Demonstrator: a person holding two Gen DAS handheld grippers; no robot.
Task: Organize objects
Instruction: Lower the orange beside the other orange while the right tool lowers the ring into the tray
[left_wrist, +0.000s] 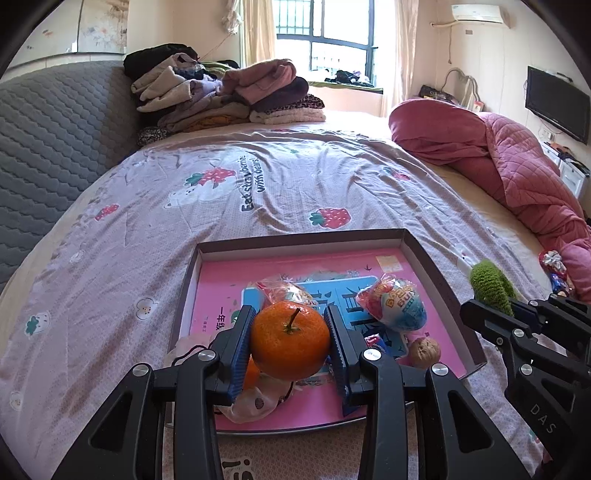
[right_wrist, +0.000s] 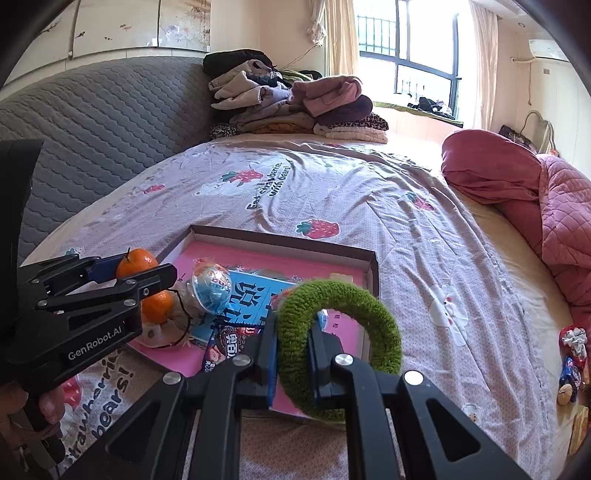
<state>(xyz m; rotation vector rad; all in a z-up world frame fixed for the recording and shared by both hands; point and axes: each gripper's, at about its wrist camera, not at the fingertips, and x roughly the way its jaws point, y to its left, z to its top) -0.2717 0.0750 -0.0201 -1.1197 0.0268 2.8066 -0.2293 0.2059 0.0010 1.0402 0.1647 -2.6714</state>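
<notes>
Black claws (left_wrist: 290, 345) (right_wrist: 291, 354), blue ribbed pads, silver screws, white "GenRobot.AI" lettering.

Left gripper (left_wrist: 290, 341) clamps 1 orange (left_wrist: 290, 341) above shallow box (left_wrist: 439, 273); wrapped egg toy (left_wrist: 397, 303) and walnut (left_wrist: 425, 352) lie inside.

glossy tangerine (left_wrist: 290, 340); fuzzy knitted ring (right_wrist: 340, 347)

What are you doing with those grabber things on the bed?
A person is tidying small things into a shallow box on the bed. The left gripper holds an orange above the box. The right gripper pinches a fuzzy green ring. Already in the box are a wrapped toy egg, a walnut and another orange.
</notes>
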